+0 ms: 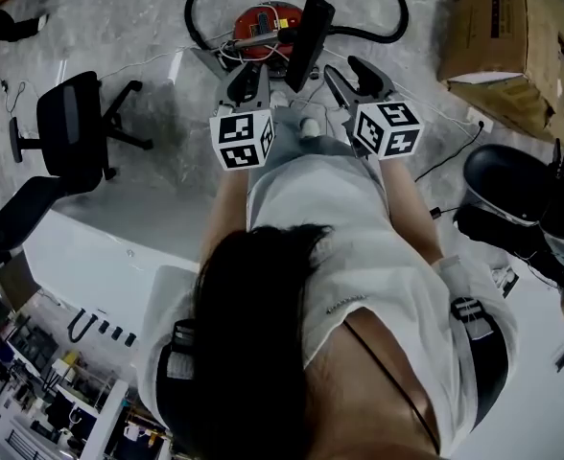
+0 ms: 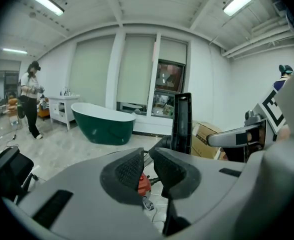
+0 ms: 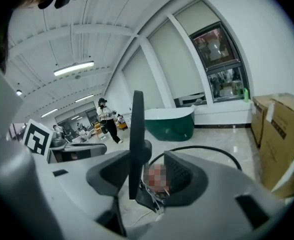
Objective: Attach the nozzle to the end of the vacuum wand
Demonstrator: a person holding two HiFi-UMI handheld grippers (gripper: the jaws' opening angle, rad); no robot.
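Left gripper (image 1: 250, 73) jaws stand nearly together (a slit), right gripper (image 1: 349, 70) jaws wider.

1. Your vacuum body (image 1: 268, 29) is red; its hose (image 1: 404, 17) and wand (image 1: 306, 41) are black.
2. Your left cube (image 1: 243, 139) and right cube (image 1: 386, 127) show black squares on white.
3. The bathtub (image 2: 103, 124) is dark green with a white rim.
4. The cardboard box (image 1: 512, 41) is brown; the floor (image 1: 148, 27) is grey marble.

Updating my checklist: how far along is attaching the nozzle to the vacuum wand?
Done: no joint visible. In hand: a flat black upright vacuum piece stands between the right tongs, seemingly unclamped; the left tongs are empty. Remaining: grip it and fit the parts together.
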